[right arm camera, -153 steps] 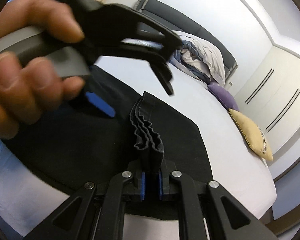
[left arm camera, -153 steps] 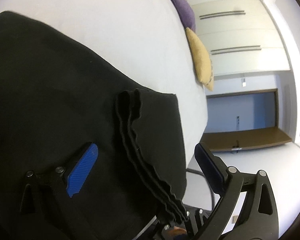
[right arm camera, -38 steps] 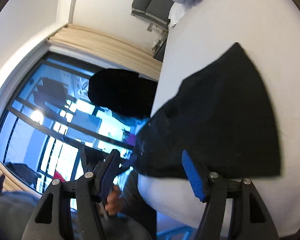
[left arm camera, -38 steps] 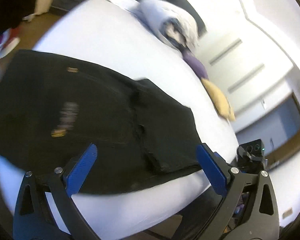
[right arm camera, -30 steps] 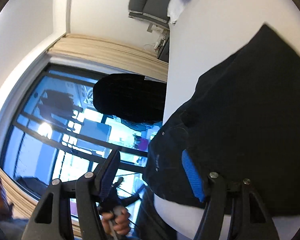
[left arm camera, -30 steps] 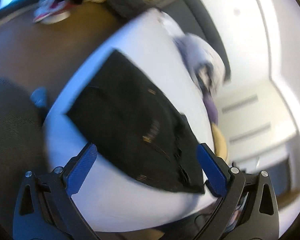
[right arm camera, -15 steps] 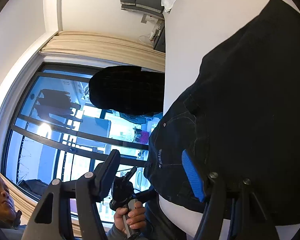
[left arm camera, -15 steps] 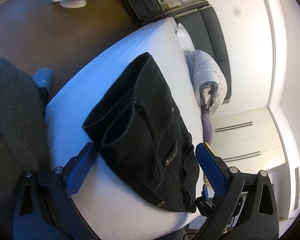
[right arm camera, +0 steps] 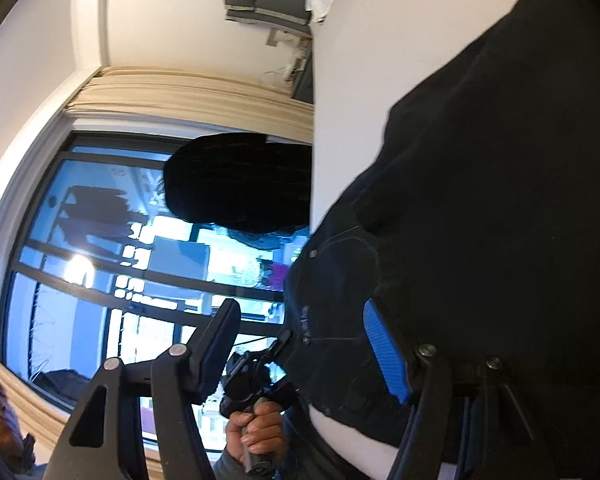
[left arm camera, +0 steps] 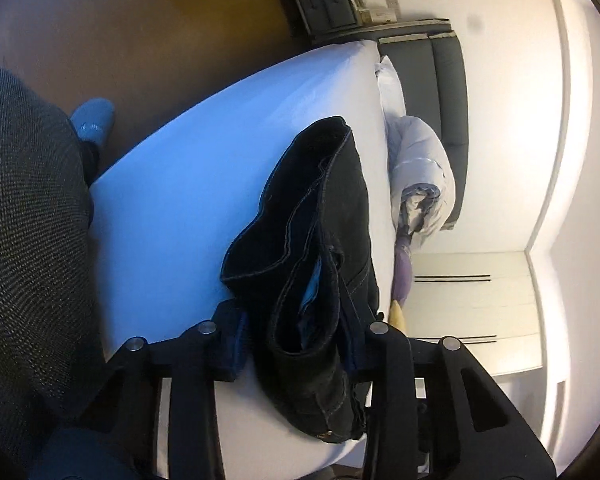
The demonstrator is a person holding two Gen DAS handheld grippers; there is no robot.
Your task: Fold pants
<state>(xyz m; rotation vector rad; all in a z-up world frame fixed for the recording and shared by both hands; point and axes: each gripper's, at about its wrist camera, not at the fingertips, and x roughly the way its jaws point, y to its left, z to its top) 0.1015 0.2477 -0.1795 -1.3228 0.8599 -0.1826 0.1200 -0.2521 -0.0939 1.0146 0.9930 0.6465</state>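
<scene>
The black pants (left arm camera: pixel 320 240) lie folded on the white bed (left arm camera: pixel 188 168), waistband end toward me. In the left wrist view my left gripper (left arm camera: pixel 296 344) has its fingers closed in around the thick waistband corner at the bed's near edge. In the right wrist view the pants (right arm camera: pixel 480 220) fill the right side. My right gripper (right arm camera: pixel 304 348) is open and empty beside the pants' edge, with its blue pad (right arm camera: pixel 384 352) over the fabric. The left gripper (right arm camera: pixel 256 368) shows there too, held by a hand at the pants' corner.
A rolled grey duvet (left arm camera: pixel 420 184) and a purple pillow (left arm camera: pixel 404 272) lie at the head of the bed by the dark headboard (left arm camera: pixel 448 92). A brown floor (left arm camera: pixel 140 32) and my leg (left arm camera: pixel 28 240) are left of the bed. A large window (right arm camera: pixel 120 260) lies beyond.
My left gripper swung around to the waistband end, moved in and closed from wide open onto the pants' corner. My right gripper came closer to the pants and stays open.
</scene>
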